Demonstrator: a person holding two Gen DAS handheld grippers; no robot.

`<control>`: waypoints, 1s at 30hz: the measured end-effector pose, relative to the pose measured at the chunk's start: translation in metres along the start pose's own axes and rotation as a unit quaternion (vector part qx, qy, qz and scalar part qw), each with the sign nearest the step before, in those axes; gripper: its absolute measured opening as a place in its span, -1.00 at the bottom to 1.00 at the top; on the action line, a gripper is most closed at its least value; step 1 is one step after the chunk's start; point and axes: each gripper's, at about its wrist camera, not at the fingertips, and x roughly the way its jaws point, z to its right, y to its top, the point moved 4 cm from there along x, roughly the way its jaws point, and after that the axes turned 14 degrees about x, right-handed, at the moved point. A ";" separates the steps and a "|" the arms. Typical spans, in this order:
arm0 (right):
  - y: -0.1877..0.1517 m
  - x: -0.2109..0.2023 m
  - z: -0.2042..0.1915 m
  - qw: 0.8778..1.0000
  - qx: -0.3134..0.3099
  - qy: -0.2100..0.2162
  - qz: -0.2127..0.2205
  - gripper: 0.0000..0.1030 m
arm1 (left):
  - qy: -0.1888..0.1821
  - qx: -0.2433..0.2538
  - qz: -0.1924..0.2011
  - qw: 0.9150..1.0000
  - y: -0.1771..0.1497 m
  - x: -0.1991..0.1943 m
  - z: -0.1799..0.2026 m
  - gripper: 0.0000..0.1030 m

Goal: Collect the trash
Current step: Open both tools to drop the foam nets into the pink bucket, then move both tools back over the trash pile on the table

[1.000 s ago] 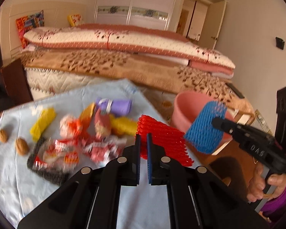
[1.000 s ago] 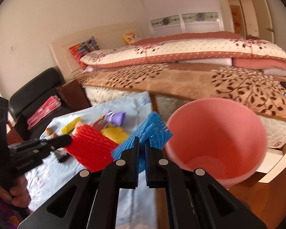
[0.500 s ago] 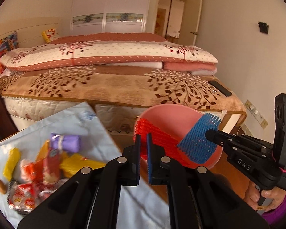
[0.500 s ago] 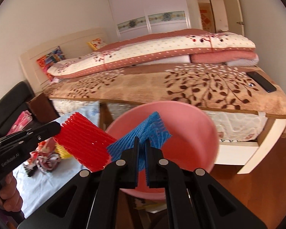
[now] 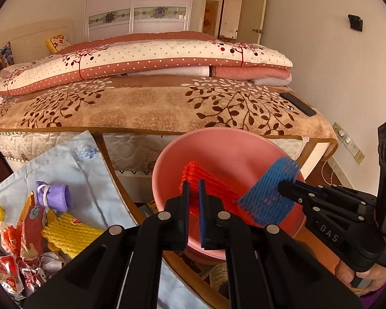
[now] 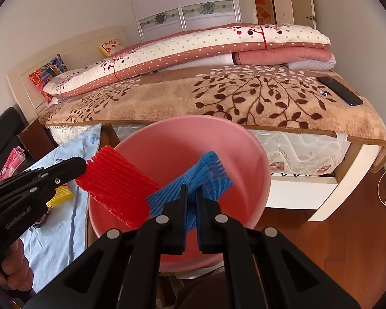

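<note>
My left gripper [image 5: 194,188] is shut on a red foam net [image 5: 205,181] and holds it over the mouth of a pink bin [image 5: 218,141]. My right gripper [image 6: 190,191] is shut on a blue foam net [image 6: 193,180] and holds it over the same pink bin [image 6: 182,134]. The red foam net [image 6: 115,177] and the left gripper [image 6: 83,166] show at the left of the right wrist view. The blue foam net [image 5: 267,195] and the right gripper [image 5: 283,188] show at the right of the left wrist view.
A table with a light blue cloth [image 5: 72,162] stands left of the bin and carries a yellow foam net [image 5: 69,234], a purple wrapper [image 5: 55,195] and several snack wrappers [image 5: 15,252]. A bed [image 5: 167,103] lies behind, with a phone [image 5: 297,103] on it. Wooden floor [image 6: 347,231] is at the right.
Both grippers have moved right from over the table to over the pink bin, each carrying its foam net. The bin now fills the middle of both views.
</note>
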 end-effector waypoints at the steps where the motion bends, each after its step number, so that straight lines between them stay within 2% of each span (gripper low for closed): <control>1: 0.000 0.001 0.000 1.000 0.001 -0.001 -0.001 -0.90 | 0.000 0.000 0.000 1.000 0.000 0.000 0.000 -0.88; 4: 0.000 0.003 0.000 1.000 0.003 -0.003 -0.002 -0.83 | -0.007 -0.001 -0.001 1.000 0.001 0.001 0.002 -0.79; 5: 0.001 0.003 0.001 1.000 0.004 -0.004 -0.001 -0.74 | -0.008 -0.001 -0.001 1.000 0.001 0.001 0.002 -0.76; 7: 0.001 0.002 0.000 1.000 0.006 -0.004 0.000 -0.68 | -0.011 -0.005 -0.001 1.000 0.001 0.000 0.002 -0.44; 9: 0.001 0.002 0.000 1.000 0.006 -0.006 0.001 -0.60 | -0.015 -0.009 0.005 1.000 0.001 -0.003 0.002 -0.28; 11: 0.001 0.000 0.000 1.000 0.005 -0.010 0.005 -0.40 | -0.015 -0.011 0.010 1.000 0.002 -0.006 0.002 -0.26; 13: 0.001 -0.002 -0.001 1.000 0.005 -0.013 0.009 -0.31 | -0.015 -0.011 0.013 1.000 0.003 -0.009 0.002 -0.25; 21: 0.001 -0.013 -0.010 1.000 0.001 -0.009 0.015 -0.26 | -0.007 -0.028 0.023 0.999 0.003 -0.026 -0.005 -0.24; 24: -0.001 -0.019 -0.016 1.000 -0.001 -0.006 0.021 -0.12 | 0.002 -0.038 0.025 0.999 0.000 -0.034 -0.010 -0.24; 30: -0.009 -0.029 -0.035 1.000 -0.007 0.017 0.021 -0.11 | 0.026 -0.049 0.022 0.998 -0.013 -0.052 -0.020 -0.24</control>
